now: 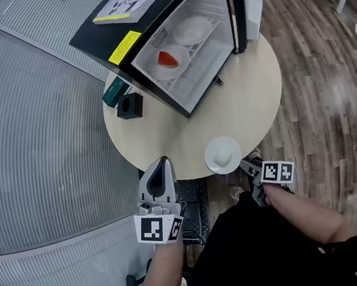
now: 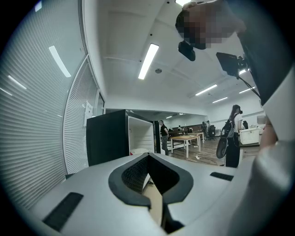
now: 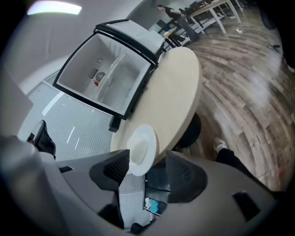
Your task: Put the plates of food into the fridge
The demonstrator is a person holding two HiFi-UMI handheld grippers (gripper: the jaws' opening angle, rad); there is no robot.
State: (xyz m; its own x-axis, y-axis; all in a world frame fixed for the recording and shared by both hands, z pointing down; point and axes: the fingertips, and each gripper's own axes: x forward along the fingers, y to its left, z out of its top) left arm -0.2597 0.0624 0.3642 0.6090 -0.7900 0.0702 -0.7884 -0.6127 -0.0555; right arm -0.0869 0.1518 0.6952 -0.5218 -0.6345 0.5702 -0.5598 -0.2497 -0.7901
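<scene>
- Wood-plank floor and a ribbed grey wall surround a round desk (image 1: 243, 101).
- Open fridge (image 1: 102, 33) stands at the desk's far-left edge; inside, a plate with red food (image 1: 169, 61) sits beside a white plate (image 1: 193, 29).
- Left hand-held gripper (image 1: 162, 162) hangs just off the near edge, jaws together, empty.
- Right hand-held gripper (image 3: 147, 156) has its jaws wide, gripping nothing.
- Plate of pale food (image 1: 222, 154) rests at the near edge, just ahead of the right jaws.
- Small black box (image 1: 130, 105) sits at the left edge.
</scene>
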